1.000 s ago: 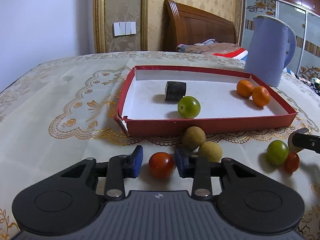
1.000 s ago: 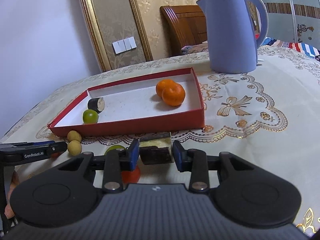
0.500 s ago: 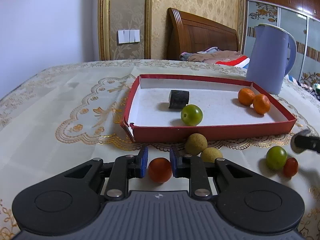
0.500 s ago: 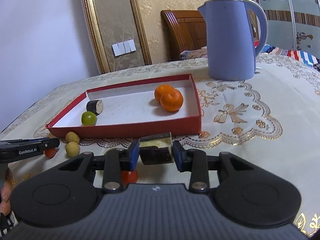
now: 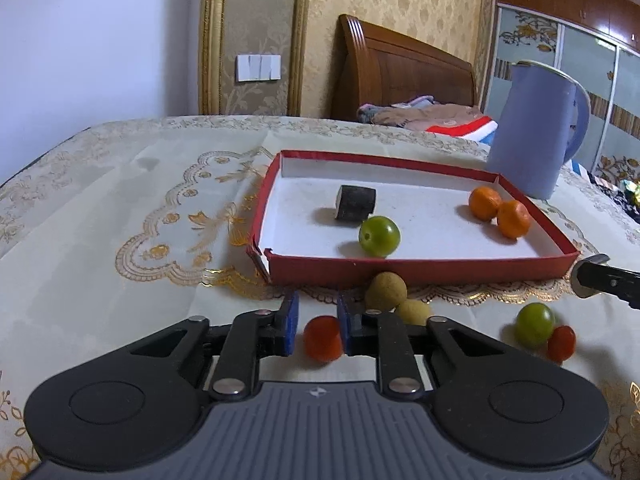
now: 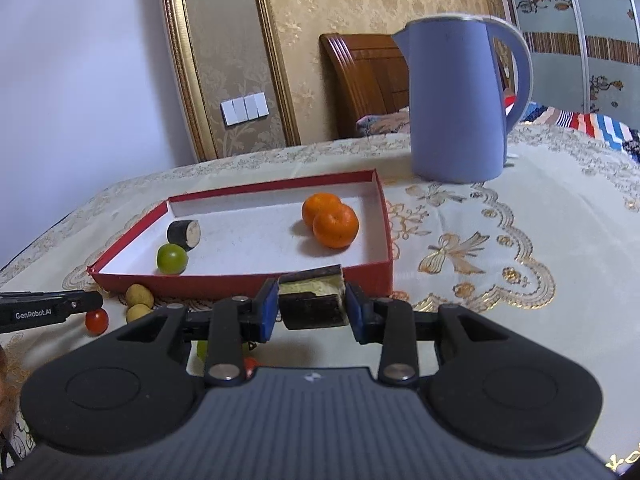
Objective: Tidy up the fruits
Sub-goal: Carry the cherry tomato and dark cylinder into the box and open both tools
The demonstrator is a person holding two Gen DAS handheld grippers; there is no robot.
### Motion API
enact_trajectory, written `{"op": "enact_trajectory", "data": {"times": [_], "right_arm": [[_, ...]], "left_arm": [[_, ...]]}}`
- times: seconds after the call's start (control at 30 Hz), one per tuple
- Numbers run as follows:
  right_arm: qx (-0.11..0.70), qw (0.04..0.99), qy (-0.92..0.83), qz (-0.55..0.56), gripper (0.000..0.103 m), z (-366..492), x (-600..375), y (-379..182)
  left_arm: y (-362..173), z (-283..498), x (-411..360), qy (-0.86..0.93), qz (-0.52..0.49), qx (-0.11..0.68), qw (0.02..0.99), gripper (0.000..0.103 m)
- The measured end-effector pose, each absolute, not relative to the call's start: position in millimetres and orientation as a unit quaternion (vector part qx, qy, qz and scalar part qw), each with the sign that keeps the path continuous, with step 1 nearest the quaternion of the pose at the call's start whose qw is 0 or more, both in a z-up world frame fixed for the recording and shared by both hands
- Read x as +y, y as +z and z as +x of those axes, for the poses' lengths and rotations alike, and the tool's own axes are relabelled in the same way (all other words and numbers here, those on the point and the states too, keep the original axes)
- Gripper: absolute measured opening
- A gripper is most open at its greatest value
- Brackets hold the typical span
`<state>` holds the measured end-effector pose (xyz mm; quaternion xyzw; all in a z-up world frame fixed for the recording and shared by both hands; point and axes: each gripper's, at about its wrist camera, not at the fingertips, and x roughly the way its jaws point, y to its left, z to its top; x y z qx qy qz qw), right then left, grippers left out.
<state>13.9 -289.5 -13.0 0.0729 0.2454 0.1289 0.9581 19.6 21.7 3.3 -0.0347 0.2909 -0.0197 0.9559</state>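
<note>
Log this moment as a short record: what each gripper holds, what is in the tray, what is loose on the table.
left gripper: shut on red tomato
right gripper: shut on dark fruit chunk
red tray: dark chunk, green fruit, two oranges
loose on tablecloth: two yellow-brown fruits, a green fruit touching a second red tomato
behind tray: blue kettle

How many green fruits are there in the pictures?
2. One green fruit lies in the red tray; the other is on the tablecloth, touching a red tomato.
</note>
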Motion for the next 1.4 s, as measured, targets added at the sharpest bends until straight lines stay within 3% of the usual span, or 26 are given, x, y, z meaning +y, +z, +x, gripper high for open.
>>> {"op": "enact_trajectory", "data": {"times": [0.57, 0.63, 0.7, 0.73, 0.93, 1.0, 1.03, 1.1, 1.4], "right_arm": [[0.254, 0.955, 0.135, 0.076, 0.034, 14, -288, -19], [0.257, 0.954, 0.135, 0.078, 0.034, 16, -288, -20], [0.260, 0.952, 0.138, 0.080, 0.034, 16, -288, -21], [0.260, 0.952, 0.139, 0.080, 0.034, 16, -288, -22], [0.260, 0.952, 0.140, 0.083, 0.034, 16, -289, -23], [0.261, 0.951, 0.140, 0.084, 0.034, 16, -289, -24], [0.261, 0.951, 0.140, 0.085, 0.034, 16, -289, -24], [0.261, 0.951, 0.140, 0.085, 0.034, 16, -289, -24], [0.249, 0.956, 0.138, 0.067, 0.034, 16, -286, -17]], "left_arm": [[-1, 5, 8, -0.042, 0.002, 0.272, 0.961, 0.022], [-1, 2, 5, -0.051, 0.004, 0.269, 0.962, 0.035], [-4, 4, 2, -0.057, 0.008, 0.276, 0.959, 0.080], [-5, 3, 0, -0.052, 0.010, 0.269, 0.962, 0.081], [-5, 7, 8, -0.029, -0.008, 0.270, 0.962, 0.079], [-6, 10, 13, -0.033, -0.022, 0.281, 0.959, 0.049], [-8, 12, 14, -0.035, -0.024, 0.289, 0.956, 0.046], [-11, 17, 15, -0.033, -0.026, 0.306, 0.951, 0.027], [-8, 15, 10, -0.017, -0.006, 0.303, 0.953, 0.025]]}}
